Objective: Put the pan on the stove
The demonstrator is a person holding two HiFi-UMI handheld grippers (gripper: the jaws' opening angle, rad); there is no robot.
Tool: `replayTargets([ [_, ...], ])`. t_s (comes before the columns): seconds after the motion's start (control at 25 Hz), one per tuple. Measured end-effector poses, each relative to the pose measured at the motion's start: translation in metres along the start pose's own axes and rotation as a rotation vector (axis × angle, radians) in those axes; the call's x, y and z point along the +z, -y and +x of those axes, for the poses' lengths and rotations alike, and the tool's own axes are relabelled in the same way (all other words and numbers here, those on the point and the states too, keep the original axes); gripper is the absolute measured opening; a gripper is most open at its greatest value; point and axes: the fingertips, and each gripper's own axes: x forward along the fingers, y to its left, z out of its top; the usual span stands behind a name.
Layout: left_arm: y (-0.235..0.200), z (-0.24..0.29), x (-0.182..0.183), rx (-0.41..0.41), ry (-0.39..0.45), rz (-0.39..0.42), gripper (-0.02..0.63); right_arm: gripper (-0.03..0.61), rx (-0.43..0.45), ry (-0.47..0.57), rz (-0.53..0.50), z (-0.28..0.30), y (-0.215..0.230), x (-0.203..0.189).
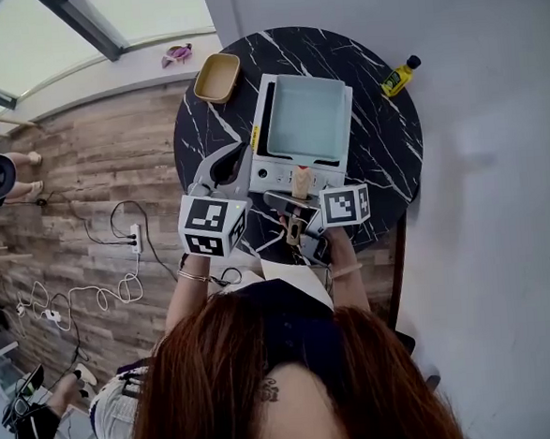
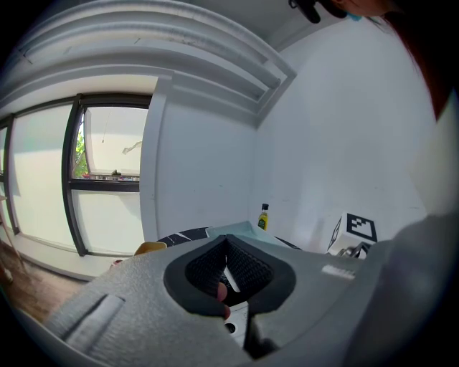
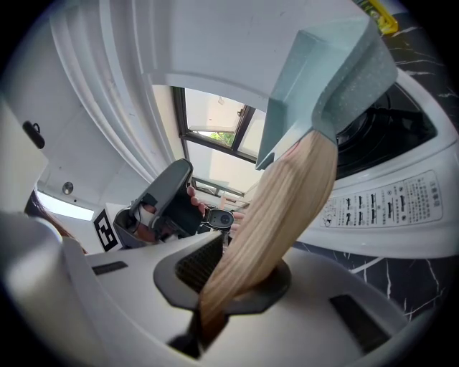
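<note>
The right gripper [image 3: 237, 276] pinches the handle [image 3: 287, 201] of the pan [image 1: 305, 116], which is just ahead of it over the stove [image 1: 272, 174]; the left gripper [image 2: 228, 265] is pressed together and empty.

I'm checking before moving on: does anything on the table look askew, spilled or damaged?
Nothing stands out. The pan lies squarely over the stove, its wooden handle in the right hand-held gripper. The yellow bottle stands upright, apart, with no spill visible.

Likely a plain room used as a makeshift kitchen: a portable stove [image 1: 282, 172] and oil bottle [image 1: 398, 77] sit on a round marble table [image 1: 388, 150], with plank floor [image 1: 83, 162], big window [image 1: 28, 43] and loose cables [image 1: 111, 293].
</note>
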Motion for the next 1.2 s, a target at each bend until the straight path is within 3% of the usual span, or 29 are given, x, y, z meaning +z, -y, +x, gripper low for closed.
replayTargets([
  [1.2, -0.001, 0.014, -0.008, 0.008, -0.041, 0.017, 0.012, 0.034, 0.007, -0.027, 0.043, 0.006, 0.031, 0.003],
])
